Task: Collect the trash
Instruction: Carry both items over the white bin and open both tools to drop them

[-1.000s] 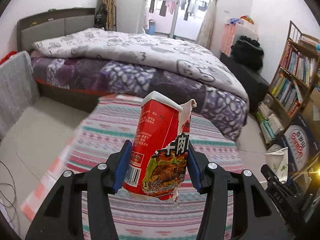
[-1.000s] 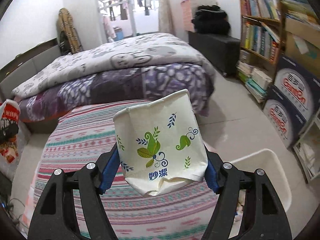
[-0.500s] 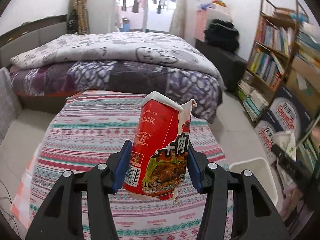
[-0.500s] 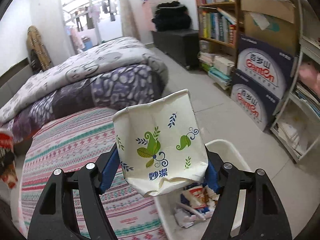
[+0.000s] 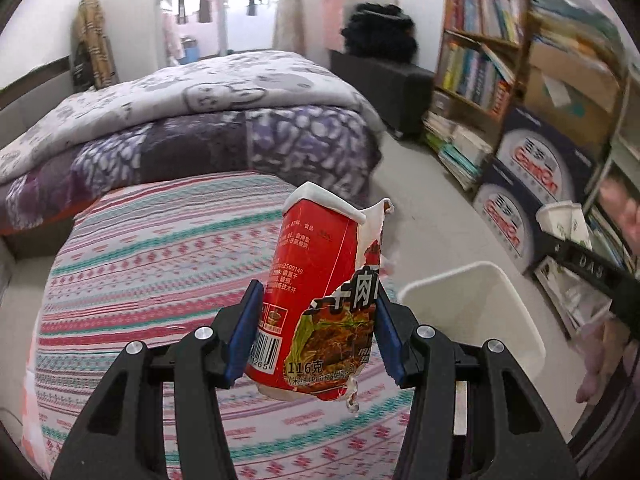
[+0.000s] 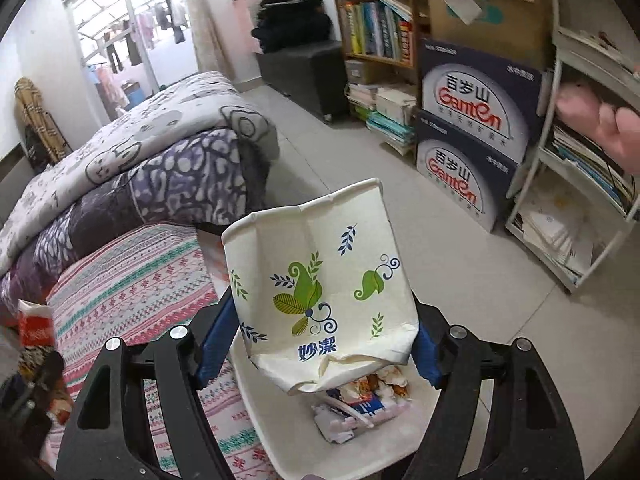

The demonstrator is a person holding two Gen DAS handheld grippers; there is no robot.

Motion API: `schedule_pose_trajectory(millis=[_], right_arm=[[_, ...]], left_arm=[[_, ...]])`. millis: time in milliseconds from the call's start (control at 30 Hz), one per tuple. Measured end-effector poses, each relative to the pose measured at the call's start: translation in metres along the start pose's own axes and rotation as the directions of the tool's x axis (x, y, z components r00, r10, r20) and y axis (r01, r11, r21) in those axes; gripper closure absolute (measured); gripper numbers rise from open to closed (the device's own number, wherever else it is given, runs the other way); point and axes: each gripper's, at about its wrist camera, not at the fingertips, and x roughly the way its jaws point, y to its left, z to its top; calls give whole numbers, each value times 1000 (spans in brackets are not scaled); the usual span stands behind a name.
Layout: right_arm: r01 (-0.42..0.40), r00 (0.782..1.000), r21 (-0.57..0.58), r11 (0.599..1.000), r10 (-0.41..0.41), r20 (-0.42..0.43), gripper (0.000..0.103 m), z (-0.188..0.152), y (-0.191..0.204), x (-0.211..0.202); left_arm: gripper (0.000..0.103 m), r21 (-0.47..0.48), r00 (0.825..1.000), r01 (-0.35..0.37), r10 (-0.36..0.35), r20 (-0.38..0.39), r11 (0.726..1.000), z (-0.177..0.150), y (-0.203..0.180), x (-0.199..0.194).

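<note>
Crushed paper cup (image 6: pixel 320 304); torn noodle cup (image 5: pixel 320 304)

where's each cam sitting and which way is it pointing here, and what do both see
Left wrist: sits on the left tongs, facing forward and slightly down over the striped rug toward the bed; its own black arms and blue pads clamp a red noodle cup.
Right wrist: sits on the right tongs, tilted down over the white bin; it clamps a crushed paper cup, and a bare hand shows at right.
Shared: bed, rug, bin, Ganten boxes, and each other's cup.
</note>
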Motion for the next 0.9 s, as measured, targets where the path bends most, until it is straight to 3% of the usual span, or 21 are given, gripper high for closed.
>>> schedule_pose_trajectory(millis=[300, 533, 767, 833, 900], right_arm=[[71, 997, 84, 994, -72, 11, 21, 6, -54, -10], [39, 999, 193, 980, -34, -29, 18, 8, -91, -10], [21, 1000, 286, 958, -24, 8, 14, 13, -113, -23], [11, 1000, 313, 950, -15, 10, 14, 15, -119, -24], [5, 1000, 320, 947, -10, 13, 14, 14, -121, -26]], left_arm=[[51, 83, 994, 99, -95, -47, 992, -14, -67, 19], [50, 131, 984, 167, -155, -93, 977, -30, -113, 34], [48, 117, 969, 222, -205, -139, 968, -36, -142, 47], [43, 125, 964, 245, -227, -138, 962, -36, -150, 47], [32, 130, 962, 255, -238, -132, 958, -35, -155, 43]])
